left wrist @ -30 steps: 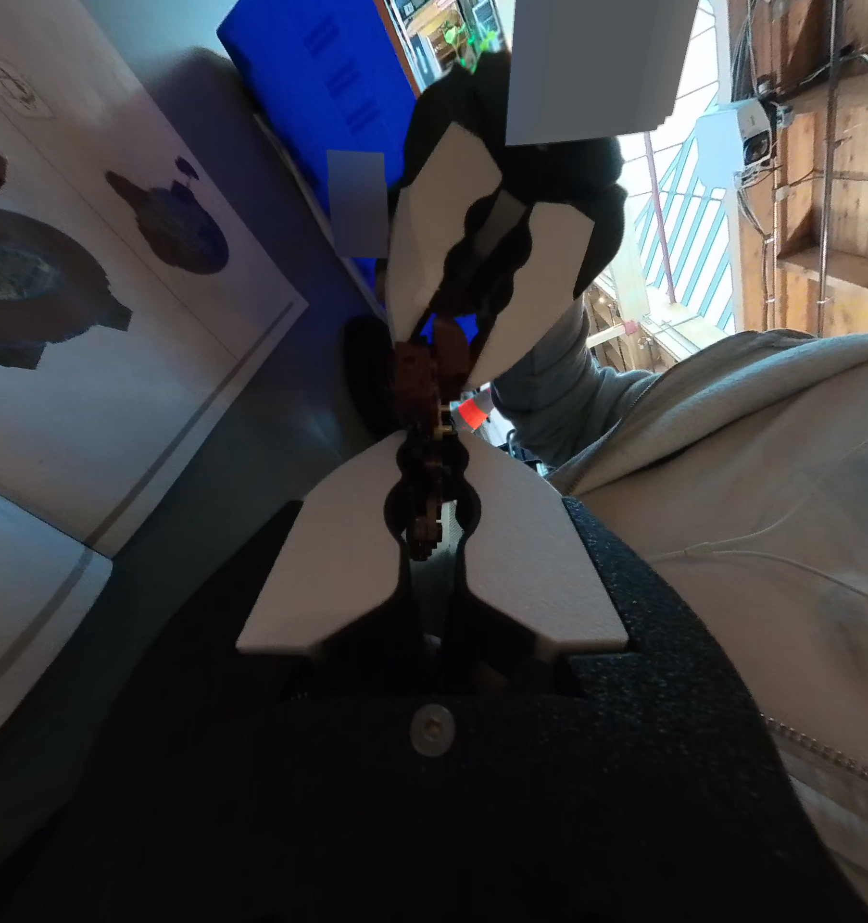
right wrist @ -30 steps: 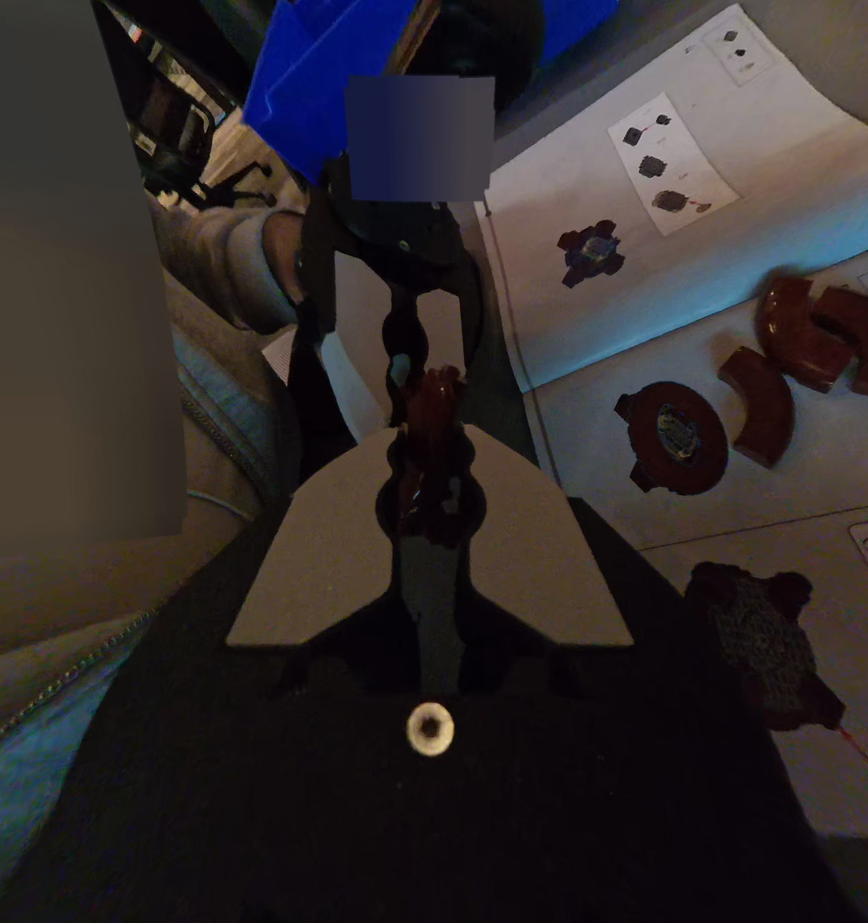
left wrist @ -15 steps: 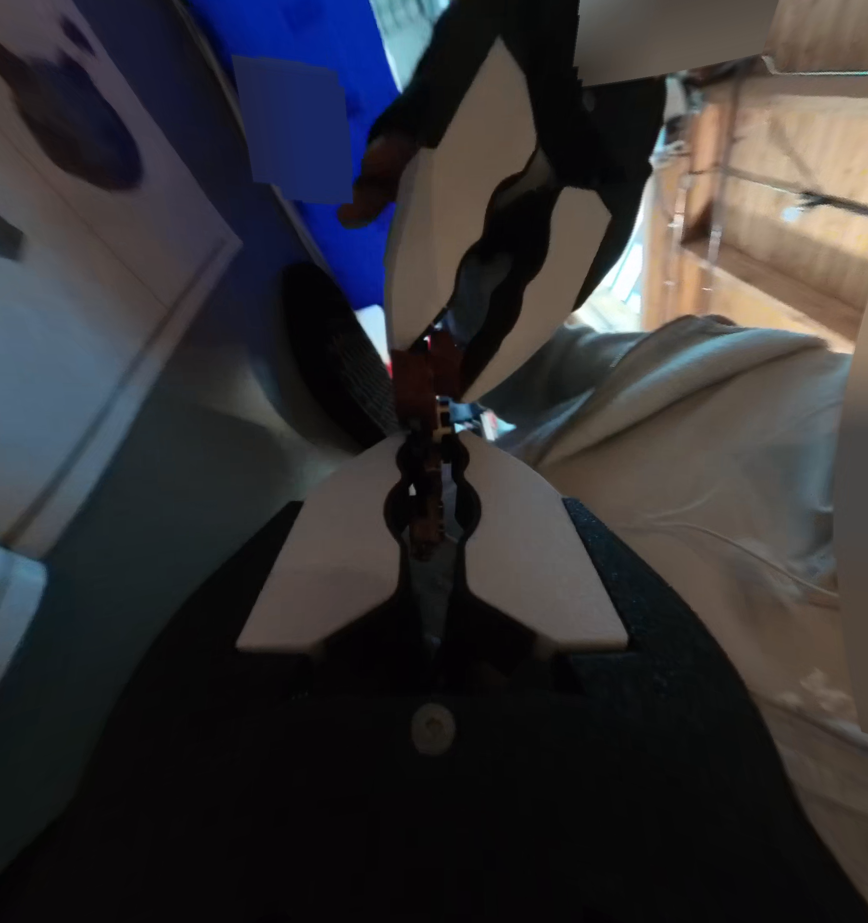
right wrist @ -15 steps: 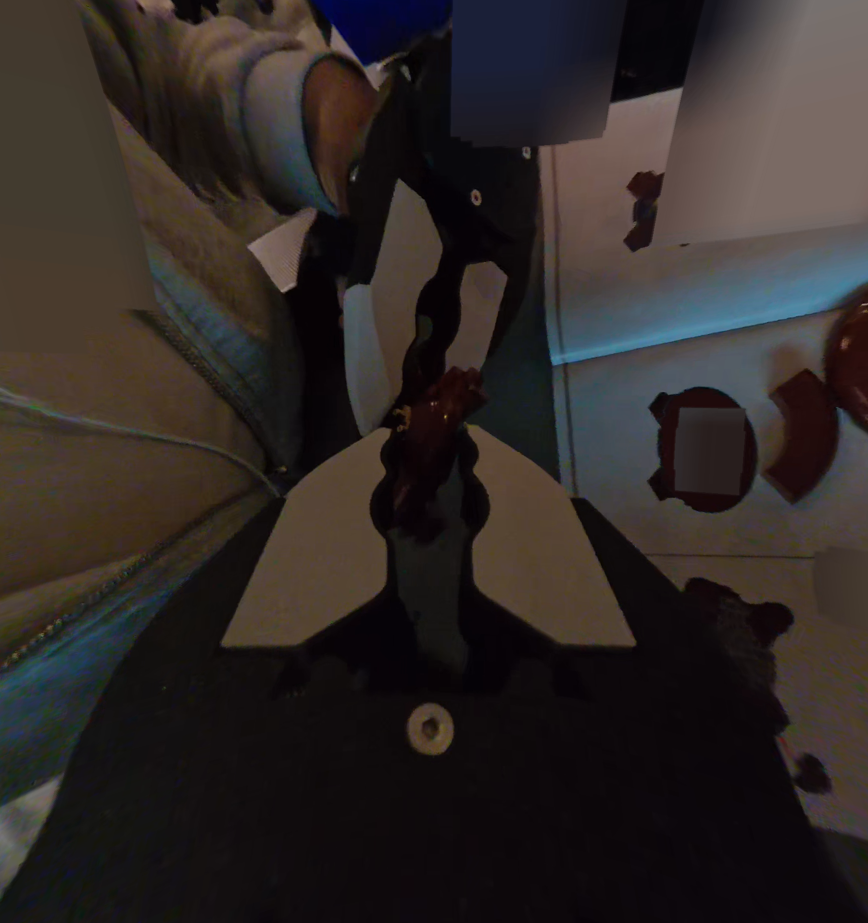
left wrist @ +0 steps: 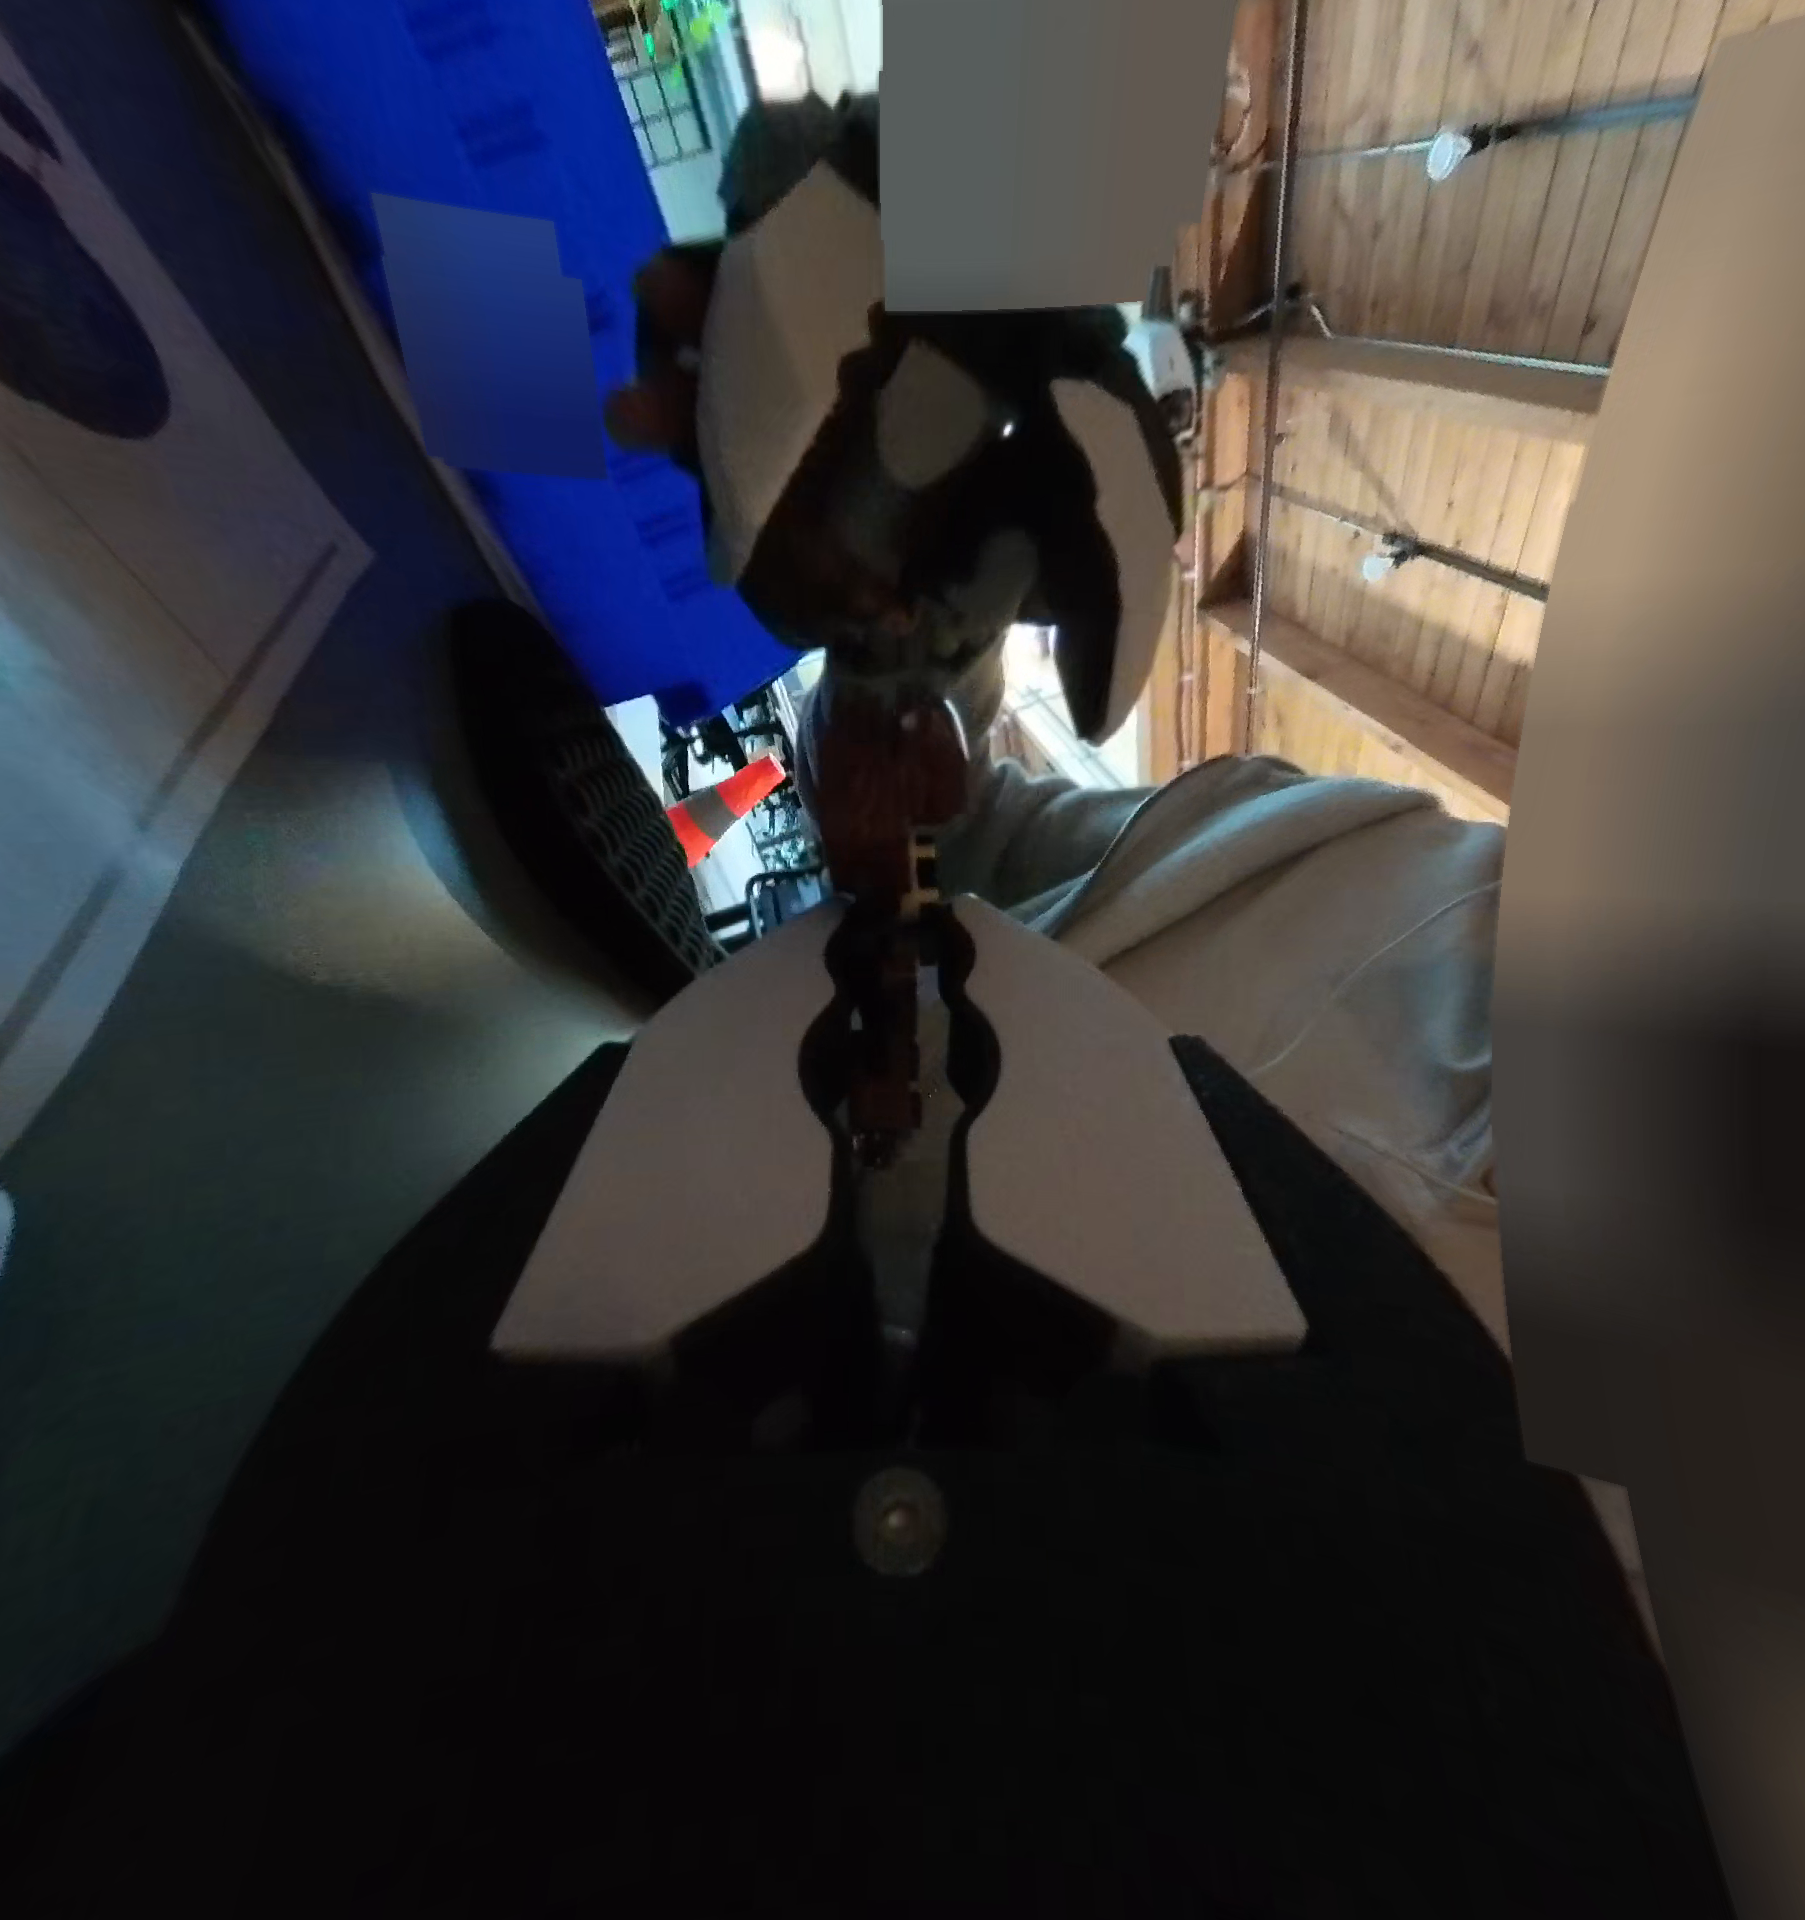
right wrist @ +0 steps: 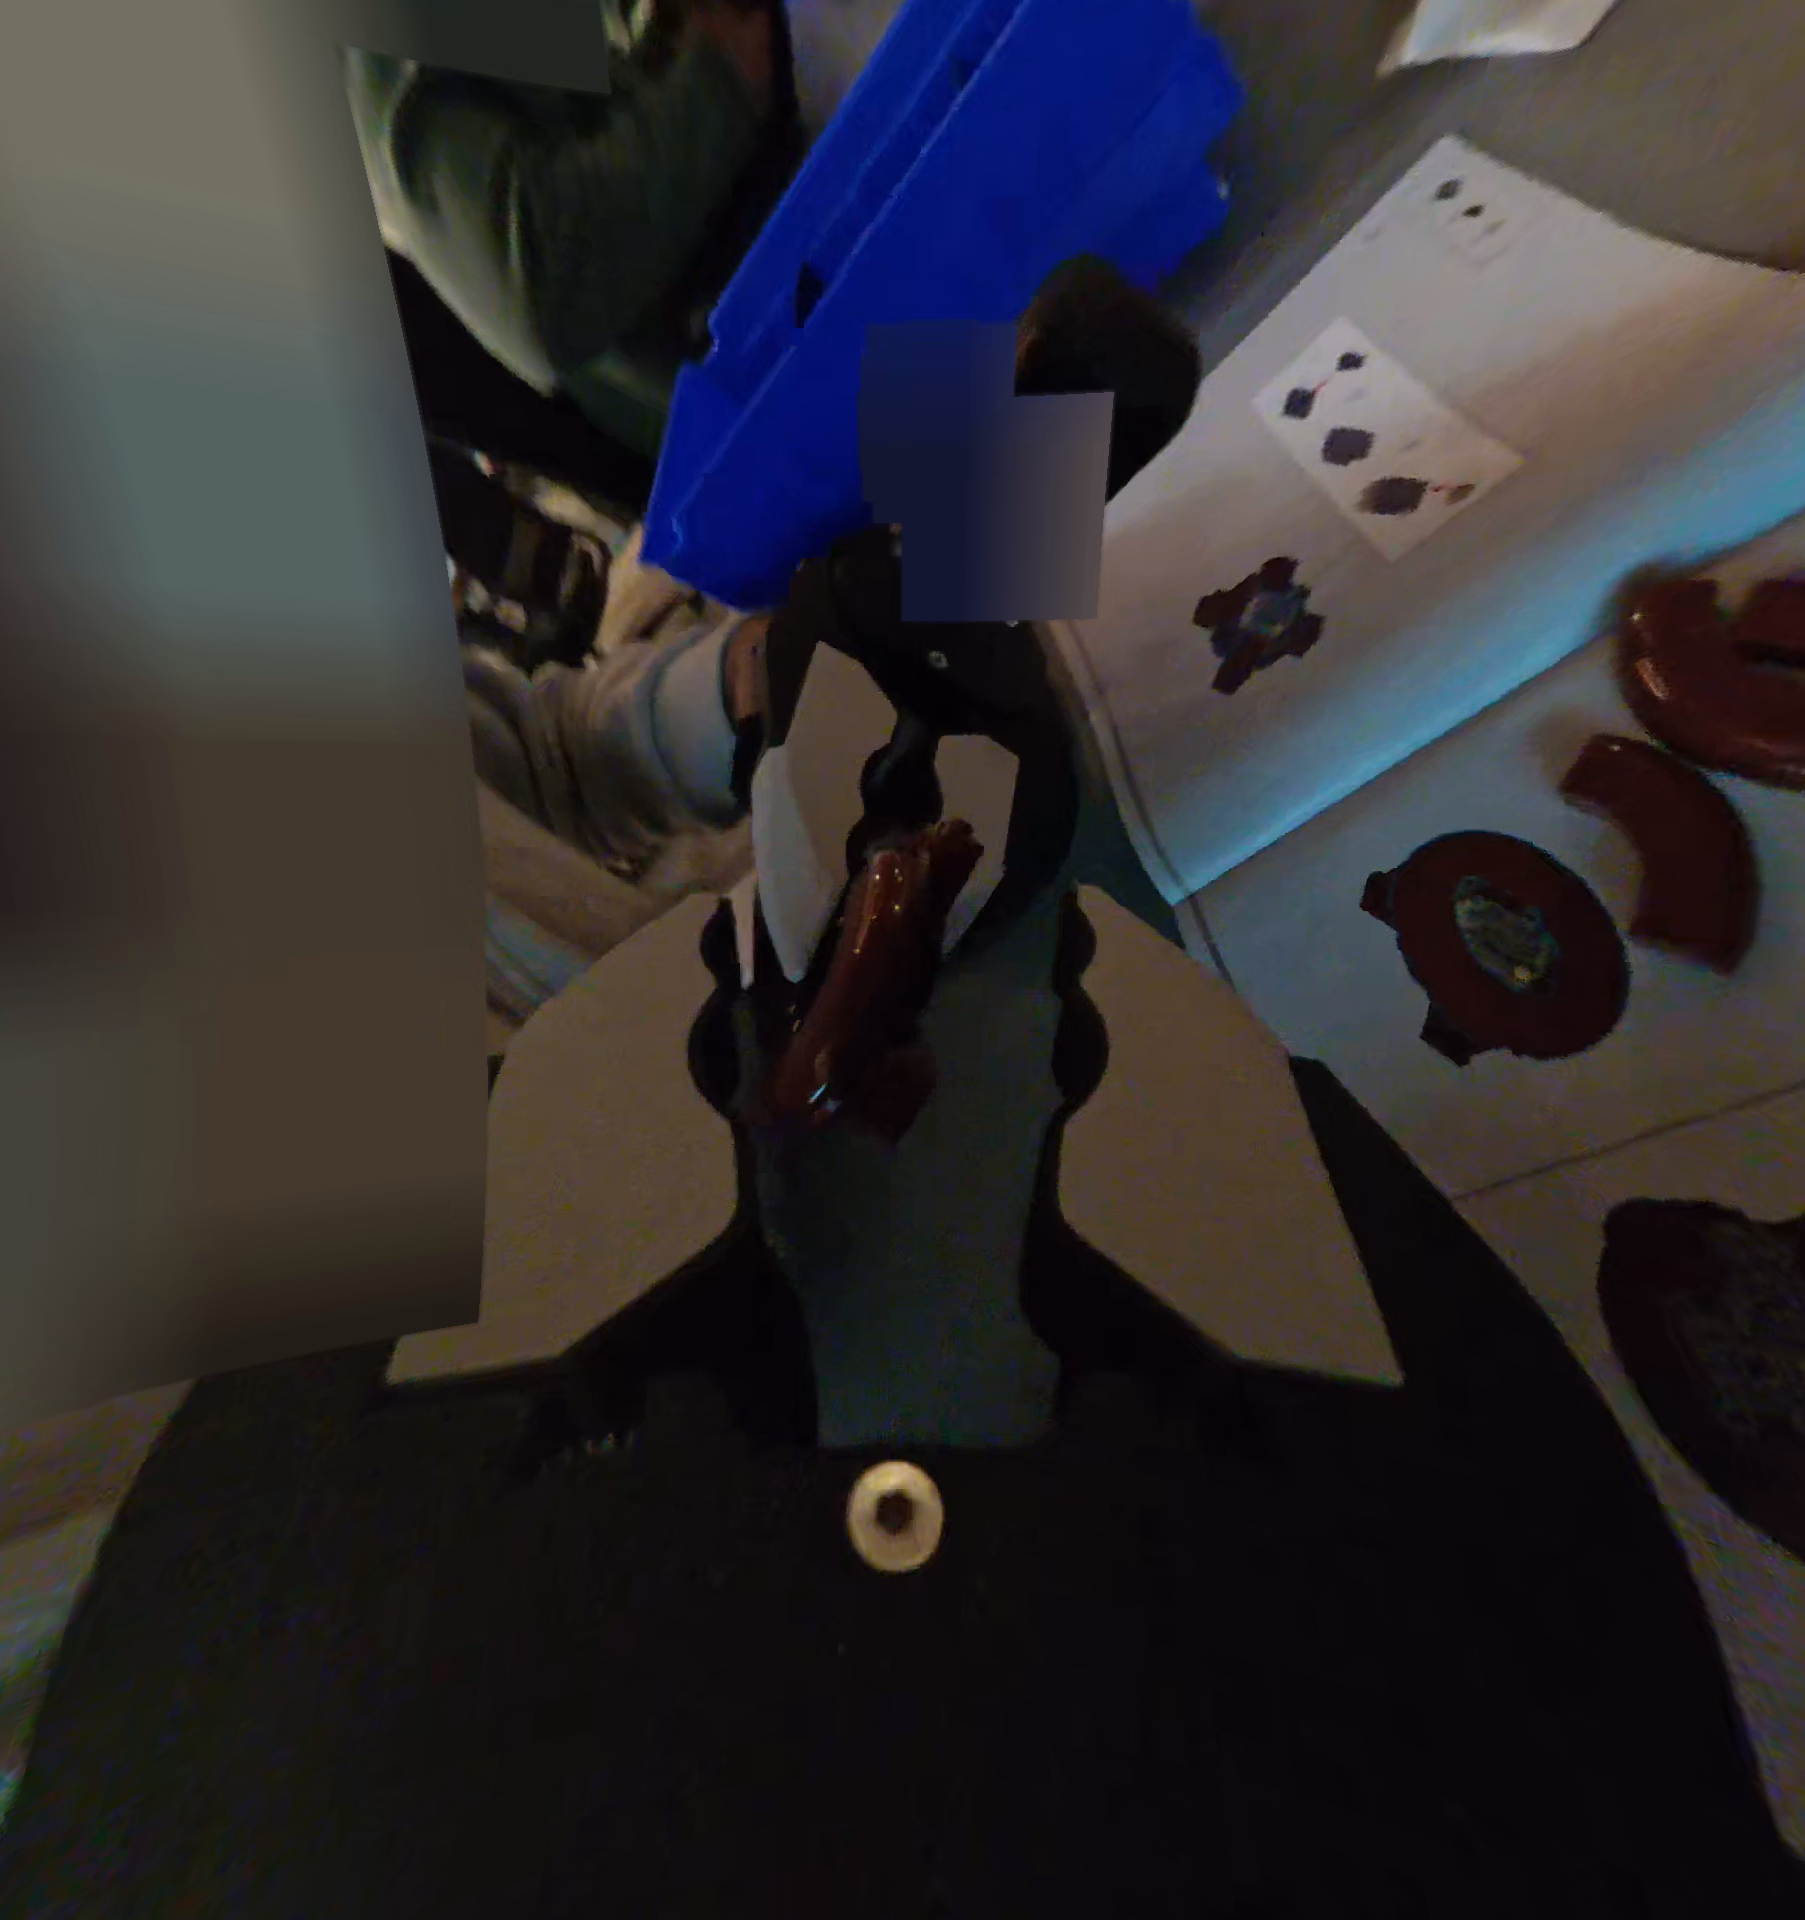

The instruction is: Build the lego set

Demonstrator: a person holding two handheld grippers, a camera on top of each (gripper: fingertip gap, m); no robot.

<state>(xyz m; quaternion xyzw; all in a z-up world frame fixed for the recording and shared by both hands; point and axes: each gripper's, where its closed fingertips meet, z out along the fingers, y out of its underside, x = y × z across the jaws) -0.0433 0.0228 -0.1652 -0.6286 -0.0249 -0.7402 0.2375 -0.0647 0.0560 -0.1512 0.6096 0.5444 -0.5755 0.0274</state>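
Observation:
My left gripper (left wrist: 898,920) is shut on a thin brown brick assembly (left wrist: 882,790), which sticks out forward past its fingertips. It is held up in the air, in front of a person's grey hooded top (left wrist: 1241,935). My right gripper (right wrist: 898,914) is open. The far end of the same brown assembly (right wrist: 877,956) stands between its spread fingers and leans toward the left one, with a clear gap to the right pad. The left gripper also shows in the right wrist view (right wrist: 929,821), clamped on the assembly. The right gripper shows in the left wrist view (left wrist: 919,655), its white fingers apart.
A blue bin (right wrist: 929,208) stands at the back of the grey table. White instruction sheets (right wrist: 1345,623) lie to the right, with loose brown curved pieces (right wrist: 1667,852) on them. A black round mesh object (left wrist: 586,790) sits near the bin. Across from one pair of fingers to the other is roughly 5 cm.
My right gripper has opened wide and let go of the brown assembly, which it was gripping before. My left gripper has stayed shut on it throughout. Both views have swung a little.

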